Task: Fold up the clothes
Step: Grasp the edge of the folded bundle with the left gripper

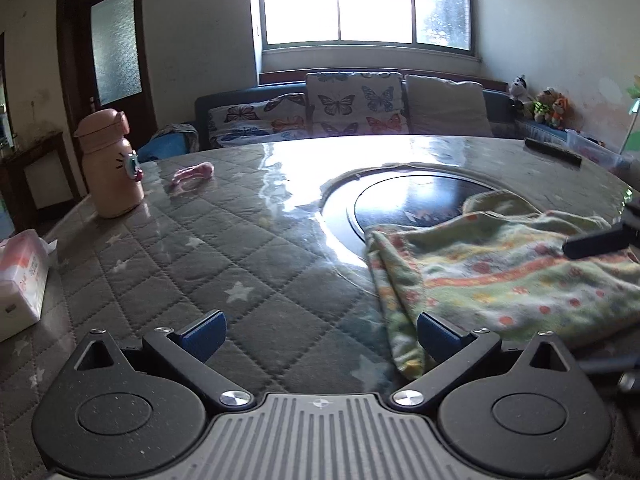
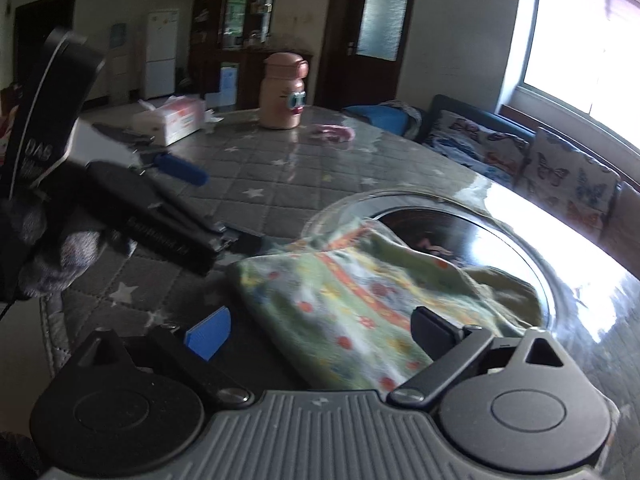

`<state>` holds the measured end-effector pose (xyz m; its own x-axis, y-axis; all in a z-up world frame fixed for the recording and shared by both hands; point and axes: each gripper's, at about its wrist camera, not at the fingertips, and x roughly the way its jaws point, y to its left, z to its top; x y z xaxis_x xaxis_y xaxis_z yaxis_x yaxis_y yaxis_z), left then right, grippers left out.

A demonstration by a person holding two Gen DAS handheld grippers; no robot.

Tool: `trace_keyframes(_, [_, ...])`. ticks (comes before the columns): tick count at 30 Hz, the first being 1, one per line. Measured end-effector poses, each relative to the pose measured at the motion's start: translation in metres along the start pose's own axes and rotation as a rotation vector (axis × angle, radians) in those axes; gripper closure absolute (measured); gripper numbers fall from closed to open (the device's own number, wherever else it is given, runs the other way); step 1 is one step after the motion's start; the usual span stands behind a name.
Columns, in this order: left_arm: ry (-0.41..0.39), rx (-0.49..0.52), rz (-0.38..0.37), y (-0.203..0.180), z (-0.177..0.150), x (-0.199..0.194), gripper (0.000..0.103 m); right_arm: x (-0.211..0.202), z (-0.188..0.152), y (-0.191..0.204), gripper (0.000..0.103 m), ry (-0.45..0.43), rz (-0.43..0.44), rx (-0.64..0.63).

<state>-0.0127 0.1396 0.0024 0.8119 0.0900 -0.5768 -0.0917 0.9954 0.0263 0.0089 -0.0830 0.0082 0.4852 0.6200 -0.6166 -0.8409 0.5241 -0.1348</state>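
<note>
A green flowered cloth point(image 1: 500, 280) lies bunched on the table, partly over a dark round inset; it also shows in the right wrist view point(image 2: 360, 300). My left gripper point(image 1: 322, 334) is open, low over the table, its right finger at the cloth's near left corner. My right gripper point(image 2: 320, 328) is open over the cloth's near edge, which lies between its fingers. The left gripper's body point(image 2: 152, 208) shows to the left in the right wrist view, and a right finger tip point(image 1: 596, 240) shows over the cloth in the left wrist view.
The round table point(image 1: 208, 256) has a grey quilted star cover under clear film. A pink bottle point(image 1: 110, 164) and a small pink item point(image 1: 194, 172) stand at far left. A tissue pack point(image 1: 20, 280) lies at the left edge. A sofa point(image 1: 360, 108) sits behind.
</note>
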Motion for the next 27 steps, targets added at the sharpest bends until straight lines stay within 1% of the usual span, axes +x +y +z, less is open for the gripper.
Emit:
trace_keyframes(1, [0.006,-0.016,-0.007,0.003,0.002,0.001,0.0,0.003,0.001,0.005,0.007,0.004,0.01,-0.014])
trace_keyframes(3, [0.016,-0.05,-0.02,0.01,0.006,0.003,0.001,0.01,0.004,0.013,0.015,0.012,0.019,-0.05])
trace_keyframes(5, [0.024,-0.084,-0.036,0.015,0.009,0.004,0.002,0.015,0.007,0.02,0.02,0.015,0.023,-0.083])
trace_keyframes(6, [0.027,-0.1,-0.048,0.017,0.011,0.005,0.002,0.018,0.009,0.026,0.024,0.017,0.032,-0.111])
trace_keyframes(7, [0.032,-0.116,-0.063,0.018,0.012,0.006,0.004,0.02,0.01,0.03,0.027,0.018,0.036,-0.129])
trace_keyframes(9, [0.044,-0.146,-0.098,0.021,0.016,0.009,0.006,0.025,0.013,0.039,0.042,0.024,0.035,-0.167])
trace_keyframes(12, [0.057,-0.172,-0.142,0.02,0.02,0.013,0.008,0.031,0.015,0.046,0.053,0.033,0.028,-0.199])
trace_keyframes(13, [0.063,-0.18,-0.157,0.019,0.022,0.015,0.008,0.033,0.015,0.047,0.055,0.034,0.023,-0.2])
trace_keyframes(14, [0.073,-0.192,-0.171,0.019,0.023,0.018,0.008,0.034,0.016,0.047,0.059,0.035,0.018,-0.201])
trace_keyframes(15, [0.084,-0.208,-0.187,0.019,0.024,0.02,0.008,0.036,0.016,0.048,0.069,0.036,0.013,-0.201])
trace_keyframes(16, [0.095,-0.225,-0.204,0.019,0.025,0.023,0.008,0.036,0.016,0.047,0.074,0.034,0.008,-0.189])
trace_keyframes(18, [0.117,-0.26,-0.237,0.019,0.027,0.028,0.008,0.033,0.018,0.04,0.084,0.029,0.035,-0.141])
trace_keyframes(21, [0.145,-0.312,-0.283,0.018,0.031,0.034,0.008,0.025,0.02,0.033,0.091,0.009,0.06,-0.087])
trace_keyframes(22, [0.157,-0.332,-0.299,0.017,0.033,0.036,0.008,0.021,0.021,0.031,0.092,-0.002,0.066,-0.073])
trace_keyframes(25, [0.192,-0.39,-0.36,0.014,0.036,0.043,0.013,0.008,0.022,0.025,0.098,-0.039,0.071,-0.037])
trace_keyframes(27, [0.219,-0.421,-0.392,0.009,0.037,0.048,0.02,0.0,0.022,0.02,0.099,-0.056,0.071,-0.018])
